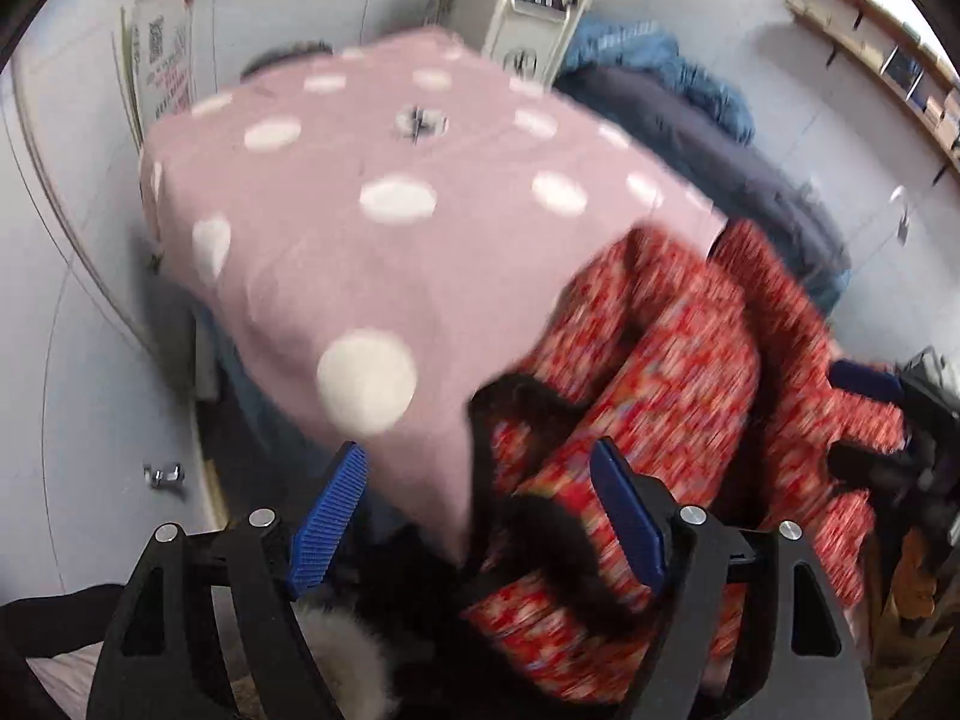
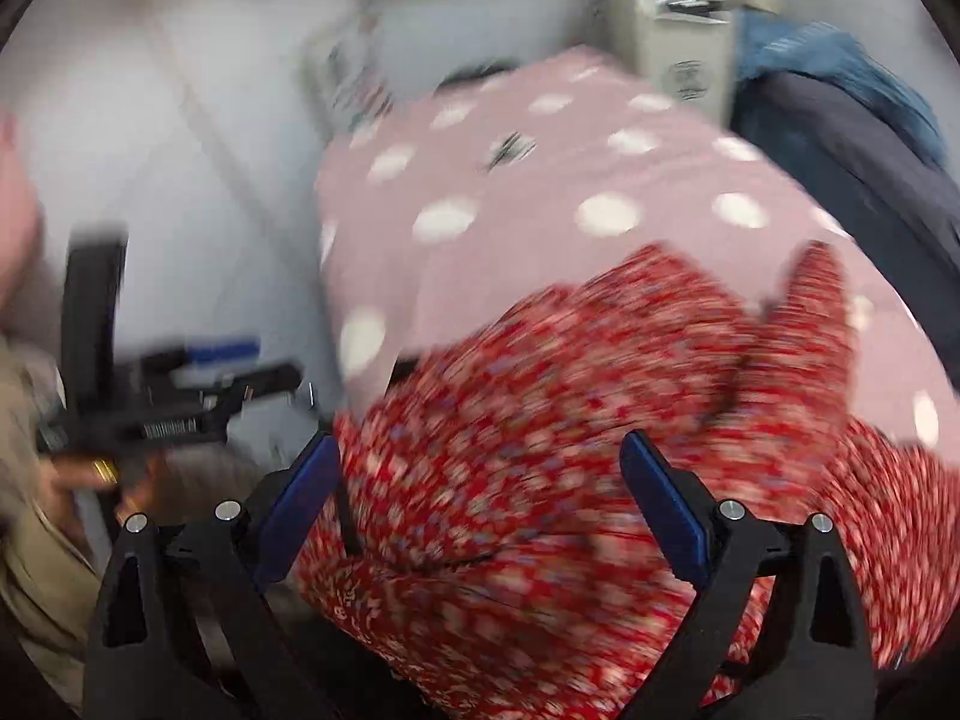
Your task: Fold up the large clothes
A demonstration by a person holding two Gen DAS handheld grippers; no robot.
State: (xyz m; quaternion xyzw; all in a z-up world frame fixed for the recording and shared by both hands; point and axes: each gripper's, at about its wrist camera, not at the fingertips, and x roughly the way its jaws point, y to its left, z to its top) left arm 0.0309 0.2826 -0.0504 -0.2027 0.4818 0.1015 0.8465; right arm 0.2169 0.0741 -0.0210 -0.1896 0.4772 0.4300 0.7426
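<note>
A red floral garment (image 1: 660,360) with black trim lies crumpled on the near right part of a table under a pink cloth with white dots (image 1: 360,240). My left gripper (image 1: 480,516) is open above the table's near corner, with the garment's black-trimmed edge below the gap and neither pad touching it. My right gripper (image 2: 480,510) hangs open over the red garment (image 2: 540,420), holding nothing. The pink cloth (image 2: 540,228) stretches behind it. One blue pad (image 1: 867,381) of the right gripper shows at the right edge. Both views are blurred.
Dark grey clothes (image 1: 720,138) and a blue garment (image 1: 660,54) are heaped at the table's far right. A beige machine (image 1: 528,6) stands behind the table, wooden shelves (image 1: 870,48) line the right wall. A hand with a ring (image 2: 102,474) holds the left gripper's handle.
</note>
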